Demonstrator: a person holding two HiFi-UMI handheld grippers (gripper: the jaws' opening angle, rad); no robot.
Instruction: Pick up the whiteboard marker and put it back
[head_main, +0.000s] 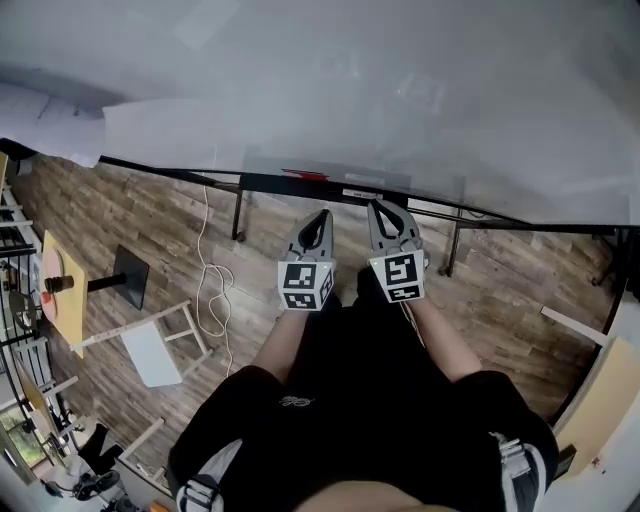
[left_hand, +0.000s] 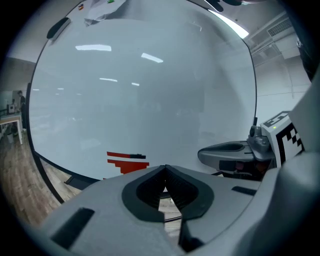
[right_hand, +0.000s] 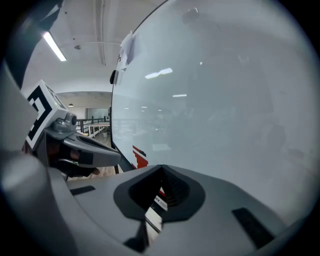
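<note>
Whiteboard marker (head_main: 304, 175) along board edge (head_main: 200, 172), closed right gripper (head_main: 387, 206) apart

Large white glossy whiteboard (head_main: 350, 90) stands on a black metal frame (head_main: 240, 215) and bears a red stepped marking (left_hand: 127, 162) near its lower edge. Brown wood-plank floor (head_main: 130, 215) below. On it: a loose white cable (head_main: 205, 270), a white wooden frame (head_main: 150, 345), and a small yellow square table (head_main: 65, 300) at left.

Office or workroom: large whiteboard (head_main: 400, 100) on stand, wood-plank floor (head_main: 120, 215), ceiling strip light (right_hand: 54, 46).
</note>
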